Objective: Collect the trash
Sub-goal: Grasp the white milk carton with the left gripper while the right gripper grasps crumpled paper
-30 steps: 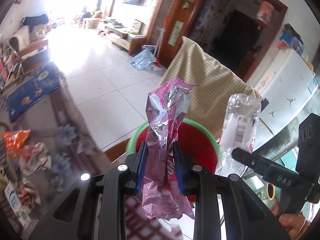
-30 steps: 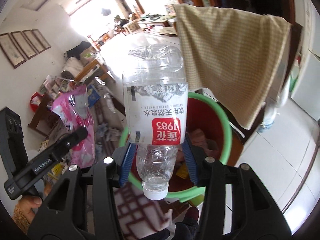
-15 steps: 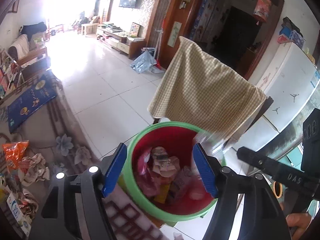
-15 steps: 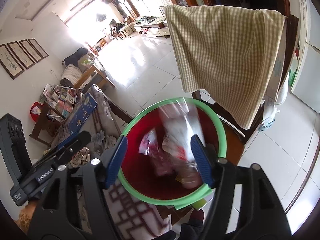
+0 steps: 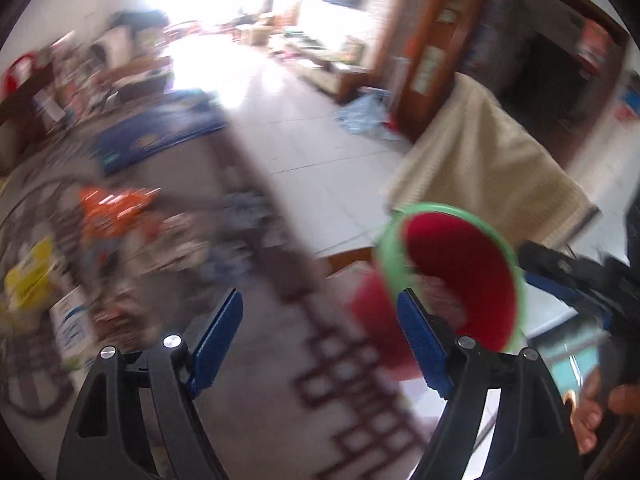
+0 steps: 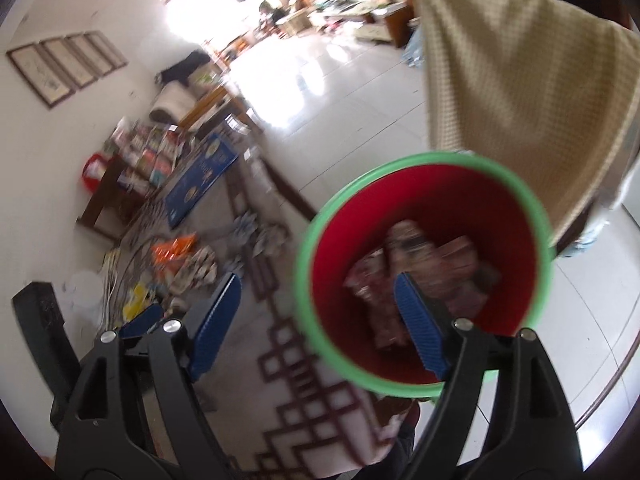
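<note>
A red bin with a green rim (image 6: 536,216) stands beside the table and holds several wrappers (image 6: 424,264). In the left wrist view the same bin (image 5: 460,252) sits to the right, blurred. My left gripper (image 5: 320,340) hangs over the patterned tablecloth (image 5: 352,400), jaws opening, nothing between them. My right gripper (image 6: 316,320) is over the table edge next to the bin, jaws opening and empty. An orange snack bag (image 5: 112,212) and other litter (image 5: 28,280) lie on the table to the left. The orange bag (image 6: 172,250) also shows in the right wrist view.
A checked cloth (image 6: 520,80) hangs over a chair behind the bin. A blue mat (image 6: 200,176) lies farther along the table. White tiled floor (image 6: 340,100) stretches beyond. The other gripper (image 5: 576,280) and a hand (image 5: 596,412) show at the right of the left wrist view.
Both grippers let go: the pink wrapper and the plastic bottle dropped into the bin. Both jaws widened, and both views swung left from the bin toward the table.
</note>
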Tool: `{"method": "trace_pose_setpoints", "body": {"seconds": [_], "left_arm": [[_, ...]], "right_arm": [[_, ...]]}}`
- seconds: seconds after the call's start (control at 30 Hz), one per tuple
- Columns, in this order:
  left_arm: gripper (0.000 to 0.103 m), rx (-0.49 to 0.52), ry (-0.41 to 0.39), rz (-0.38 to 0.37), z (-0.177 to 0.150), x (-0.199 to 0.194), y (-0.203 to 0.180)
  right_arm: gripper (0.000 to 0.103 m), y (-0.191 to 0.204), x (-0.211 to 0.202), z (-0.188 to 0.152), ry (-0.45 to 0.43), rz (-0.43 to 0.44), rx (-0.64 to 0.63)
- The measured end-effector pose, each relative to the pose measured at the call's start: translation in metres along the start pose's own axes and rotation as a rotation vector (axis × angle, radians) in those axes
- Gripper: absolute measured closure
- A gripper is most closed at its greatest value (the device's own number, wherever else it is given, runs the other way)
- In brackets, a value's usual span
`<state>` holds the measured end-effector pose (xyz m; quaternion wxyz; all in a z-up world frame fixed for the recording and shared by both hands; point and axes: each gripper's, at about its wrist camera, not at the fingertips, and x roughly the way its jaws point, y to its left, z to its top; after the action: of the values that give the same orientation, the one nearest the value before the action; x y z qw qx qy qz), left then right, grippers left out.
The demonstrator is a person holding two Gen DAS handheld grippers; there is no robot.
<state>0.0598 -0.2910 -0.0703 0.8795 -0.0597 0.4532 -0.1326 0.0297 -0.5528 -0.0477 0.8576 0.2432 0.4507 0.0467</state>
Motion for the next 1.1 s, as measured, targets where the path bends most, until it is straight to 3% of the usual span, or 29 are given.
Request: {"method": "trace_pose_setpoints", "body": {"seconds": [0.2, 0.43, 0.53, 0.7, 0.8, 0.87, 0.93, 0.97, 1.1], "left_arm": [[0.027, -0.213, -0.001, 0.169, -0.017, -0.018, 0.114], [0.027, -0.366, 0.054, 0.278, -0.061, -0.039, 0.212], [0.027, -0.418, 0.071, 0.234, -0.062, -0.034, 0.232], [0.027, -0.365, 0.103, 0.110, -0.042, -0.006, 0.231], [0.028, -0.316, 0.124, 0.118, -0.031, 0.017, 0.222], [0.030, -0.285, 0.184, 0.138, -0.029, 0.037, 0.224], [0.032, -0.295, 0.210, 0.103, -0.032, 0.046, 0.230], [0.041, -0.304, 0.211, 0.072, -0.034, 0.046, 0.233], [0.042, -0.278, 0.203, 0.027, -0.042, 0.031, 0.245]], "right_arm": [[0.026, 0.048, 0.026, -0.013, 0.065, 0.030, -0.082], [0.026, 0.101, 0.062, -0.032, 0.138, 0.045, -0.128], [0.026, 0.128, 0.079, -0.042, 0.169, 0.053, -0.140], [0.026, 0.171, 0.093, -0.059, 0.192, 0.053, -0.180], [0.026, 0.187, 0.096, -0.071, 0.198, 0.039, -0.183], [0.025, 0.192, 0.096, -0.079, 0.206, 0.026, -0.178], [0.026, 0.194, 0.096, -0.085, 0.209, 0.015, -0.169], [0.026, 0.196, 0.096, -0.089, 0.212, 0.011, -0.163], [0.026, 0.206, 0.104, -0.095, 0.213, -0.003, -0.158]]}}
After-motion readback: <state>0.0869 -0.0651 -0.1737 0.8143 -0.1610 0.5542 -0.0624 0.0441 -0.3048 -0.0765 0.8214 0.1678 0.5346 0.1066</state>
